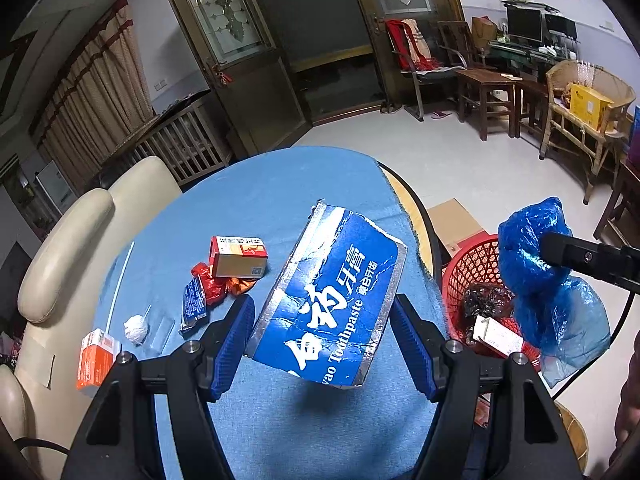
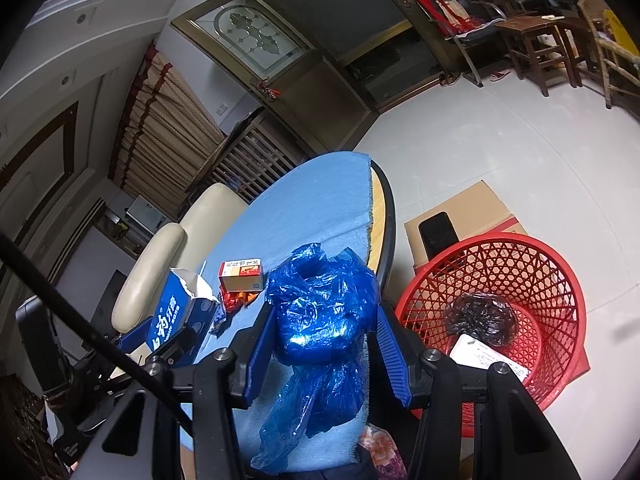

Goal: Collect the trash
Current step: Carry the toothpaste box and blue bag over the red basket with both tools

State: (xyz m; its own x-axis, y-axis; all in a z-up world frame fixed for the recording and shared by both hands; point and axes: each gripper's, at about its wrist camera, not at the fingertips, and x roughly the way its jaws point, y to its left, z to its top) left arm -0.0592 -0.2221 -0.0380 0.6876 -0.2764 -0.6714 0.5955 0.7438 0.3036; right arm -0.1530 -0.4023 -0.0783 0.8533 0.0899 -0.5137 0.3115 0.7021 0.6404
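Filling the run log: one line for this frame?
left tool: shut on toothpaste box | right tool: shut on blue plastic bag | red basket: on floor beside table

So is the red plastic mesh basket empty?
No, the red plastic mesh basket already holds a crumpled black plastic bag and a white carton.
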